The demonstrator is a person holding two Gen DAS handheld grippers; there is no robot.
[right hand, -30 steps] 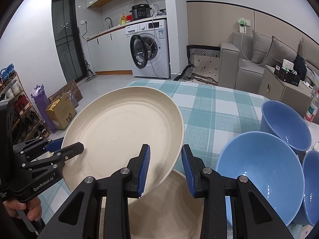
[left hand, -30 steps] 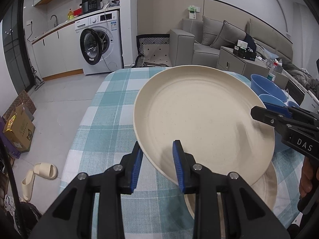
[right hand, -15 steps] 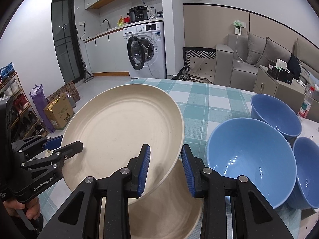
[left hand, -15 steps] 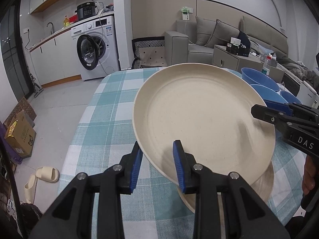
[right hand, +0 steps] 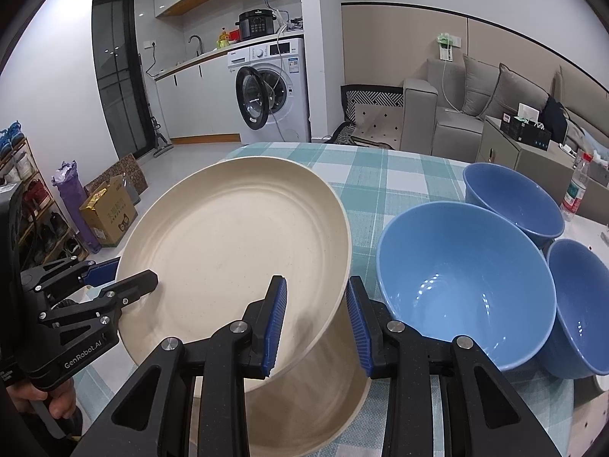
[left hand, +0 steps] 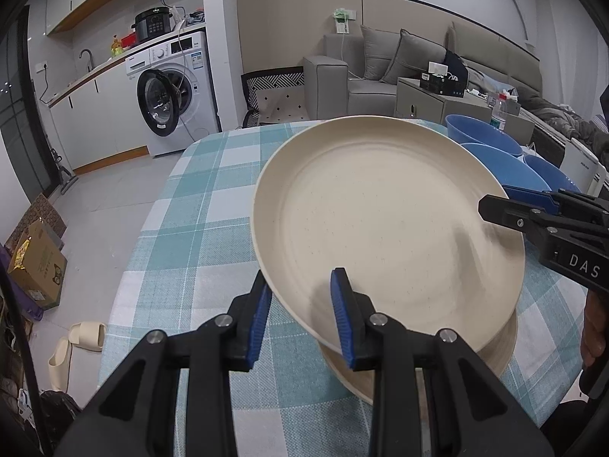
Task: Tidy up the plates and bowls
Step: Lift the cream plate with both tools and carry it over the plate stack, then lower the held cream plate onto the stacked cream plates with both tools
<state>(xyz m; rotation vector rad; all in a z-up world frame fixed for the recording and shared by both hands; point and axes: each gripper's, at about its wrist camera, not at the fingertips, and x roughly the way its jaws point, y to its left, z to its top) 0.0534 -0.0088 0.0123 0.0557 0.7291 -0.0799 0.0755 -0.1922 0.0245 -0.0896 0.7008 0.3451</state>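
Plate (left hand: 384, 228) in cream colour hangs tilted above a second cream plate (right hand: 304, 411) near the tabletop's (left hand: 190, 228) front edge — both tongs pinch its rim. Left gripper (left hand: 300, 316) and right gripper (right hand: 316, 323) are nearly closed on it; three blue bowls (right hand: 464, 285) stand toward the right edge.

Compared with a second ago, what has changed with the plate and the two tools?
The cream plate, gripped at opposite rims by the left tool and right tool, has been carried across until it hovers over the second plate on the checked tablecloth, covering more of it. Both grips are unchanged, nothing was released, and the three blue bowls kept their places.
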